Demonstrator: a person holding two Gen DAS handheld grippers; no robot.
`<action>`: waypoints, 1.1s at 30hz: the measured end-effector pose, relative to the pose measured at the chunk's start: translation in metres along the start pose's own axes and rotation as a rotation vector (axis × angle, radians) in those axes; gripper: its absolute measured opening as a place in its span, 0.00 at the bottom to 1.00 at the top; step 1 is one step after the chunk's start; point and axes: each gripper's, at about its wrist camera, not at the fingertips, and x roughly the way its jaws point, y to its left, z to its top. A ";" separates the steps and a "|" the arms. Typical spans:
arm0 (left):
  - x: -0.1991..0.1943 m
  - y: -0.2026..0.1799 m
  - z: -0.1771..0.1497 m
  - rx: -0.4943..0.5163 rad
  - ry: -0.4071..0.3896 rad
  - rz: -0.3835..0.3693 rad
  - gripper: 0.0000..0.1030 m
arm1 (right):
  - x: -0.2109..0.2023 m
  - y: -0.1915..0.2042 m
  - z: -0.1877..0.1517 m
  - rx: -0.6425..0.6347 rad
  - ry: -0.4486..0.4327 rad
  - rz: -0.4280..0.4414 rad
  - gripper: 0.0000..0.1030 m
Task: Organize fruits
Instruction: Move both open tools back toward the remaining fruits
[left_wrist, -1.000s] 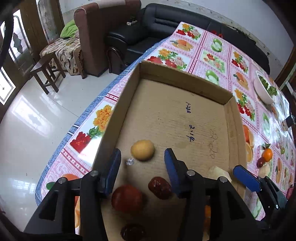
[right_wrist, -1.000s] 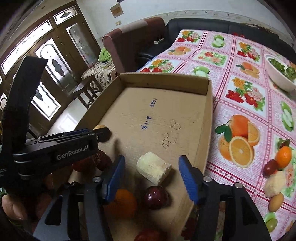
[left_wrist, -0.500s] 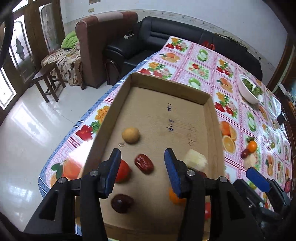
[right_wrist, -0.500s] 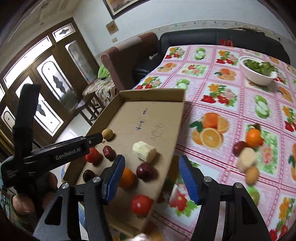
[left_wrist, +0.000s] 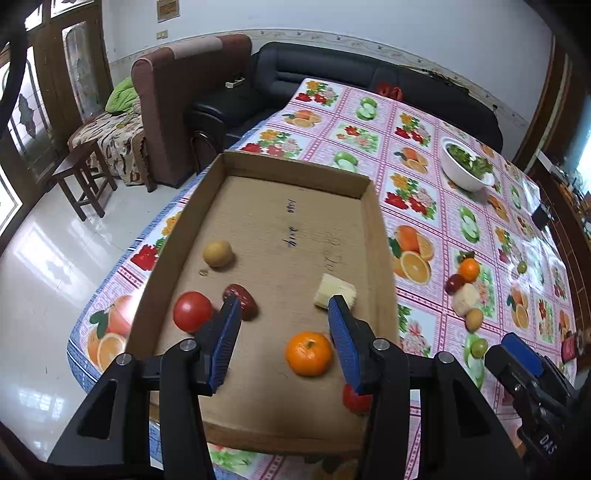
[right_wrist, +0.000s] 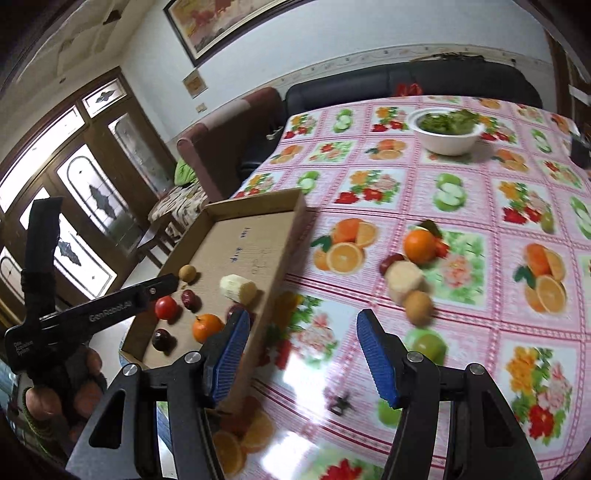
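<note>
Left wrist view: shallow cardboard tray (left_wrist: 291, 173) holds six visible fruits, including a mandarin (left_wrist: 308, 353), tomato (left_wrist: 192, 311) and red date (left_wrist: 242, 297). Left gripper (left_wrist: 282, 314) hangs above, jaws apart, nothing held.

Right wrist view: only here, a dark plum (right_wrist: 163, 339) shows in the tray. Five loose fruits (right_wrist: 408, 280) sit on the tablecloth (right_wrist: 480, 302). Right gripper (right_wrist: 301, 334) is spread and empty.
</note>
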 end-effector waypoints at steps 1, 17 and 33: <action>-0.001 -0.002 -0.002 0.005 0.001 -0.002 0.46 | -0.003 -0.005 -0.002 0.010 -0.002 -0.006 0.61; -0.010 -0.052 -0.023 0.099 0.030 -0.077 0.46 | -0.037 -0.066 -0.037 0.127 -0.015 -0.090 0.61; -0.003 -0.098 -0.052 0.192 0.102 -0.202 0.46 | -0.063 -0.108 -0.058 0.214 -0.056 -0.149 0.61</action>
